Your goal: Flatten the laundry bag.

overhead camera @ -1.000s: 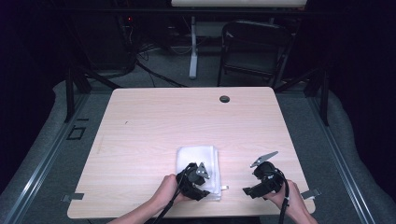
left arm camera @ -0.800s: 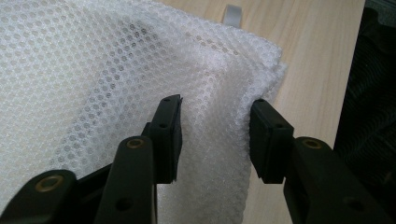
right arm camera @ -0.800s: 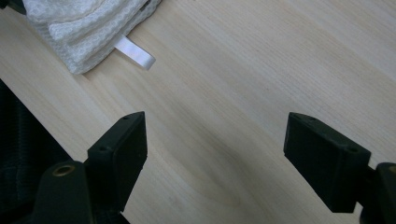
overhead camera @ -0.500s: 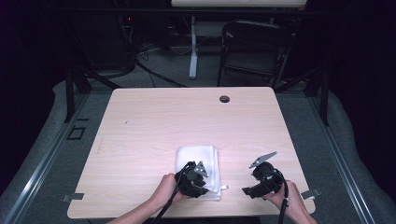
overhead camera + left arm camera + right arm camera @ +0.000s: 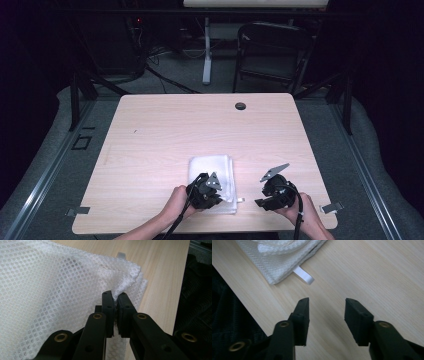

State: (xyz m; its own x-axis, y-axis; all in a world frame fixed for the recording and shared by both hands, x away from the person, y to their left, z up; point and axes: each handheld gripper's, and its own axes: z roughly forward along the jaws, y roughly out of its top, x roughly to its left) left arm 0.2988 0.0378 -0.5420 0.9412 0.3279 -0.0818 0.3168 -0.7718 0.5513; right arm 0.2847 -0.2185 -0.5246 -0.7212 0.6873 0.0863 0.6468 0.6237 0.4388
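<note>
The folded white mesh cloth (image 5: 212, 180) lay near the front edge of the table (image 5: 200, 130), a little right of its middle, with a small white tag (image 5: 303, 275) sticking out from one corner. We had the left gripper (image 5: 115, 302) at the cloth's near corner, its jaws just closed and pressed together on a fold of the mesh, pinching what we judged to be the upper layers, probably so that the corner could be lifted or peeled back. Our right gripper (image 5: 326, 312) hung just beside the cloth over bare wood, apart from it, its jaws partly spread and just closing with nothing between them. It pointed toward the tagged corner, which we judged it was placed to take next. Both hands (image 5: 176, 202) came in from the near edge, keeping the grippers low and close to the fabric.
</note>
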